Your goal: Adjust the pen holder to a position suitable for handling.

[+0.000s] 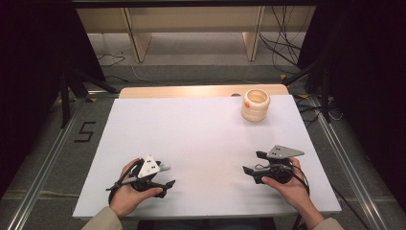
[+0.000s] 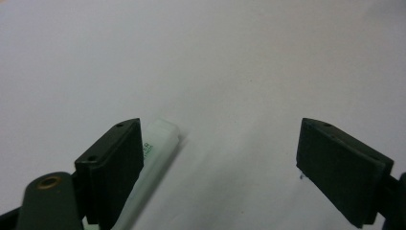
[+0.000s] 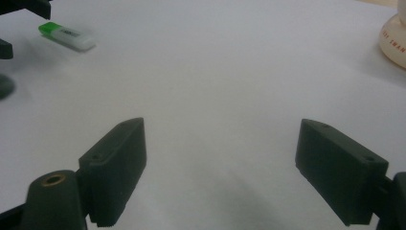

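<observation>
Near edge of the table [image 1: 206, 143]: both of the person's hands rest on the white sheet, beige sleeves entering from the bottom. Left gripper [image 1: 163, 178] sits at the near left, jaws spread wide, gripping nothing. Just beside its left jaw lies a small white stick-shaped item with a green end [image 2: 154, 163], flat on the sheet, outside the gap and not clamped; whether it touches the jaw, can't tell. In the right gripper view the same stick [image 3: 67, 36] lies well off to the upper left, green end pointing left. Right gripper [image 1: 253, 164] at the near right, jaws also wide apart, bare white surface between them, holding nothing.

Mid-table: plain white sheet, soft shadows under the grippers.

Far right of the sheet: a cream ribbed holder [image 1: 255, 105], upright, open top, small orange mark on its side, well apart from both grippers. Behind the sheet a strip of wooden tabletop shows.

Beyond: grey floor with a taped "5" [image 1: 84, 131] at left, metal rails along both sides, black tripod legs, loose cables at the far right, light wooden furniture legs at the back.
</observation>
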